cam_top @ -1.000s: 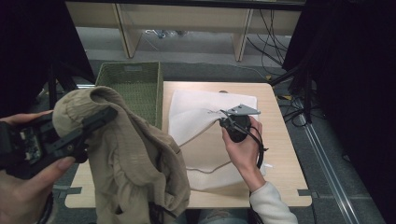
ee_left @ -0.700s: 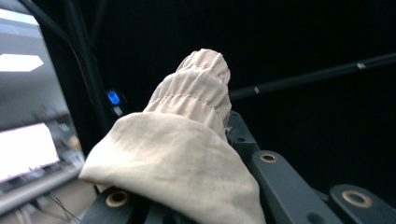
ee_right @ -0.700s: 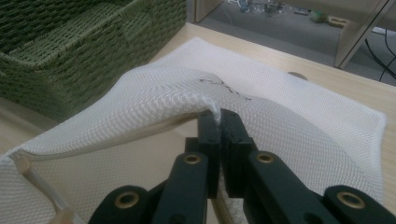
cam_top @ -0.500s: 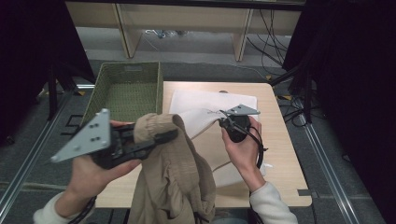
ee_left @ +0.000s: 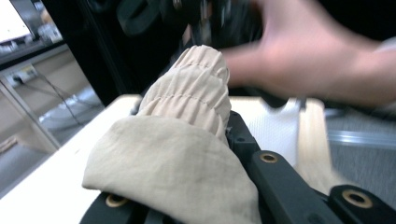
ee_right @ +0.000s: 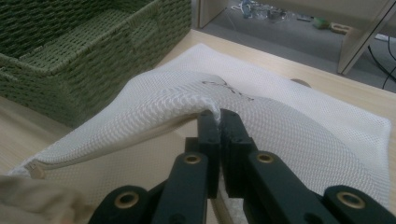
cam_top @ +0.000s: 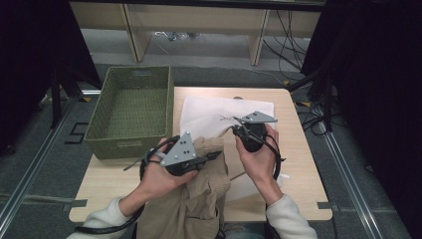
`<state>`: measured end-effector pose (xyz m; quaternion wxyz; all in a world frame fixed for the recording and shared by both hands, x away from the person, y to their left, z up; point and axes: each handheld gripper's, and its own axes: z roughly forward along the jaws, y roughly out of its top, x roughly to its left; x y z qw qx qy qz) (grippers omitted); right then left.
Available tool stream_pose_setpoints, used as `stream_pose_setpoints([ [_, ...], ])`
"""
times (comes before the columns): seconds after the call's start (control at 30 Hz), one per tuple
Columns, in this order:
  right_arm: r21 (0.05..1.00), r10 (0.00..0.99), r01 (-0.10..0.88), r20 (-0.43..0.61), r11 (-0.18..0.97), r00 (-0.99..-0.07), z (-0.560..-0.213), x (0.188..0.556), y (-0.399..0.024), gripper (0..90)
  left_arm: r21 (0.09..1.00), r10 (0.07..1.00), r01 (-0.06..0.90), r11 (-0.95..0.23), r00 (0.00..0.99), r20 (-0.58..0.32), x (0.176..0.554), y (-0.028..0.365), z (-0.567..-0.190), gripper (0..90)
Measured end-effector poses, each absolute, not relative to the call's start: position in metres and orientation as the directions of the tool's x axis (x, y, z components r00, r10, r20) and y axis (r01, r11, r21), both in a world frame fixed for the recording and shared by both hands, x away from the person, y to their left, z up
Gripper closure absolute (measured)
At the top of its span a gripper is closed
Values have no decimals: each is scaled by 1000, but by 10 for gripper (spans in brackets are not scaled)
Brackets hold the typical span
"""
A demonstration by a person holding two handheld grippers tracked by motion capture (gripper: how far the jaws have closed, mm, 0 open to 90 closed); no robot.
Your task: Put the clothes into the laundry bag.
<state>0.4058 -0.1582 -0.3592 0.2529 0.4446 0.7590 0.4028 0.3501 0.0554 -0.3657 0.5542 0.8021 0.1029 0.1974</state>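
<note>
Basically, the bunched beige garment point(cam_top: 199, 199) was clamped by the left gripper point(cam_top: 211, 157), the white mesh bag's point(ee_right: 289, 126) edge pinched by the right gripper point(ee_right: 218, 119).

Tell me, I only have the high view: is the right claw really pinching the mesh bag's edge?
Observer: Yes. The right gripper view shows the right claw shut on the mesh bag at its hem, holding it raised.
Operator: And the left claw's hold?
Observer: In the left gripper view, the garment is bunched between the jaws of the left claw, with a gathered band poking forward.
Operator: Is the bag's mouth open?
Observer: Yes. In the right gripper view there is a gap under the raised hem, on the side facing the basket.
</note>
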Motion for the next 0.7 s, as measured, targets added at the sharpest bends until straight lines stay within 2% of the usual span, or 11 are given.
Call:
stream_pose_setpoints([
  [0.17, 845, 865, 432, -68, 315, -497, -358, 406, -159, 888, 877, 412, -13, -480, 879, 239, 360, 38, -391, 843],
  [0.23, 845, 865, 435, -60, 309, -497, -357, 405, -158, 888, 844, 415, -78, -530, 844, 339, 369, 33, -397, 843],
  [0.3, 841, 868, 447, -54, 306, -494, -356, 403, -157, 888, 818, 420, -81, -569, 827, 373, 374, 28, -404, 842],
  [0.37, 840, 869, 453, -43, 299, -493, -356, 402, -155, 888, 808, 420, -57, -587, 832, 363, 376, 24, -409, 842],
  [0.47, 840, 871, 457, -37, 293, -490, -356, 401, -153, 888, 737, 387, -69, -672, 816, 430, 383, 20, -418, 840],
  [0.6, 839, 865, 447, -55, 310, -498, -360, 402, -150, 888, 680, 366, -37, -732, 821, 439, 391, 13, -436, 819],
  [0.7, 831, 857, 449, -63, 329, -512, -362, 402, -148, 888, 665, 361, -12, -747, 832, 422, 395, 10, -447, 747],
])
